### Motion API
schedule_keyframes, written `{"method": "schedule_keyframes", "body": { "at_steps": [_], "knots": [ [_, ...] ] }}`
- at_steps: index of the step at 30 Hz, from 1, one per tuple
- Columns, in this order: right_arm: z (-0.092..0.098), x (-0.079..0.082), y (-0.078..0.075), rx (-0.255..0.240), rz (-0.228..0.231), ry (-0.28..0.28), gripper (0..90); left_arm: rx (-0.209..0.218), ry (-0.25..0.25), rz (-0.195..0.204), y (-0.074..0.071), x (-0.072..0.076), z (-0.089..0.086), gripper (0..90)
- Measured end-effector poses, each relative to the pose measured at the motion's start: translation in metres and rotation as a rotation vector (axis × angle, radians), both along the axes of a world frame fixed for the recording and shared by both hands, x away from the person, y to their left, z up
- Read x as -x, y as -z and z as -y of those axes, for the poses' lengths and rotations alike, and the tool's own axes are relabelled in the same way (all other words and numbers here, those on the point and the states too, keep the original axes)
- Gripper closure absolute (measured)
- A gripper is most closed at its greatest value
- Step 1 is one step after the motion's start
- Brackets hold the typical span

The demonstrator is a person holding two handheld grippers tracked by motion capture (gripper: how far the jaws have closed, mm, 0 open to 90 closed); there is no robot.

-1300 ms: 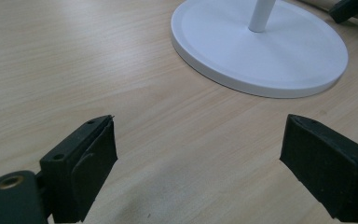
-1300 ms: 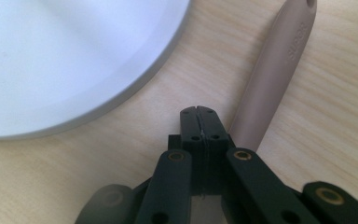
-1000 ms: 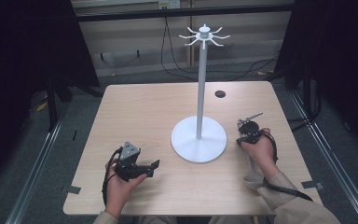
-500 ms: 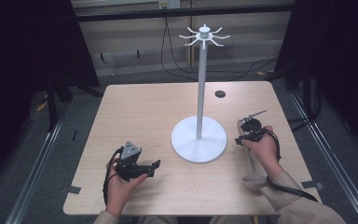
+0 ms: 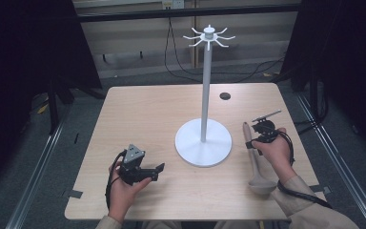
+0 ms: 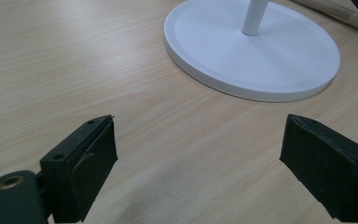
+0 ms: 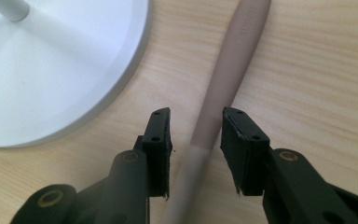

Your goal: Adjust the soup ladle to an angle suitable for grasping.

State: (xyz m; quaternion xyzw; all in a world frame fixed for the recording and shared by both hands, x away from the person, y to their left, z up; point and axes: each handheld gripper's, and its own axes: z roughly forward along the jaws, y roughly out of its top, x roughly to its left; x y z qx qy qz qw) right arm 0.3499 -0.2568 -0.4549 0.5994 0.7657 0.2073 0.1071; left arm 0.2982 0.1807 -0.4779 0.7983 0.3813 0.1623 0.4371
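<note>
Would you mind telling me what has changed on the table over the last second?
Very little: the right gripper shifted slightly along the spoon, its fingers straddling the handle but not closed on it. The left gripper stayed open on the table, and the white stand did not move.

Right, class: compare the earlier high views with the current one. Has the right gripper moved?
Yes, slightly. Judged against the white stand's base, the right gripper has edged nearer the person's side of the table, its jaws now straddling the spoon handle.
</note>
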Motion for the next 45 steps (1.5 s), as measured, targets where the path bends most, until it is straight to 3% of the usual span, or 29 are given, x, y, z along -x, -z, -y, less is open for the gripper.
{"method": "schedule_keyframes", "body": {
  "at_steps": [19, 25, 27, 28, 29, 31, 33, 37, 45],
  "knots": [
    [0.001, -0.004, 0.019, 0.008, -0.113, 0.090, 63.9, 0.006, 0.000, 0.002, 0.000, -0.001, 0.000, 10.4],
    [-0.003, -0.005, 0.020, 0.023, -0.113, 0.113, 72.2, -0.002, -0.004, -0.001, 0.001, -0.001, 0.000, 10.4],
    [0.001, -0.005, 0.021, -0.029, -0.103, 0.133, 75.2, 0.004, 0.001, 0.000, 0.000, 0.000, 0.001, 10.4],
    [0.001, -0.005, 0.021, -0.029, -0.103, 0.133, 75.2, 0.004, 0.001, 0.000, 0.000, 0.000, 0.001, 10.4],
    [0.003, -0.004, 0.020, -0.065, -0.077, 0.137, 77.6, 0.005, 0.002, 0.002, 0.000, 0.000, 0.001, 10.4],
    [0.004, -0.003, 0.015, -0.065, -0.047, 0.128, 77.6, 0.007, 0.001, 0.002, 0.000, 0.000, 0.001, 10.4],
    [0.008, -0.001, 0.009, -0.111, -0.002, 0.132, 77.7, 0.004, 0.002, 0.001, 0.000, -0.001, 0.001, 10.4],
    [0.013, 0.001, -0.001, -0.141, 0.050, 0.146, 77.7, 0.002, 0.002, 0.003, -0.001, 0.000, 0.002, 10.4],
    [0.021, 0.010, -0.025, -0.249, 0.242, 0.137, 77.8, 0.002, 0.005, 0.002, 0.000, 0.000, 0.004, 10.4]
  ]
}}
